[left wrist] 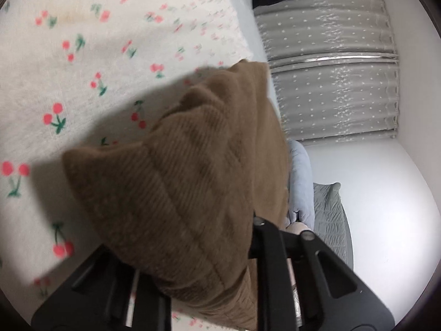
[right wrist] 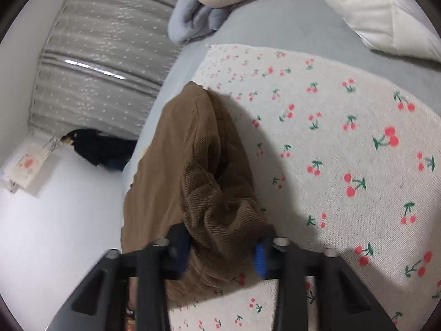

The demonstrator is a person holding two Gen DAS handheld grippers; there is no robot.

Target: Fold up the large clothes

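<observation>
One brown corduroy garment [right wrist: 209, 171] hangs bunched over the cherry-print blanket [right wrist: 344, 143], pinched in my right claw [right wrist: 220, 253]. It drapes over my left claw [left wrist: 209, 270], hiding the fingertips; I cannot tell its grip.

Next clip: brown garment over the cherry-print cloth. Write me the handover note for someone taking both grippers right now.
Left gripper: closed on a bunched fold of the brown corduroy garment, held up off the cherry-print cloth.
Right gripper: closed on another bunch of the same garment; its blue pads pinch the fabric.
Garment hangs crumpled between the two grippers, near the cloth's edge on the bed.
Done: garment picked up. No neat fold visible.
Left: lay it flat on the cloth, smooth it, fold it.
</observation>
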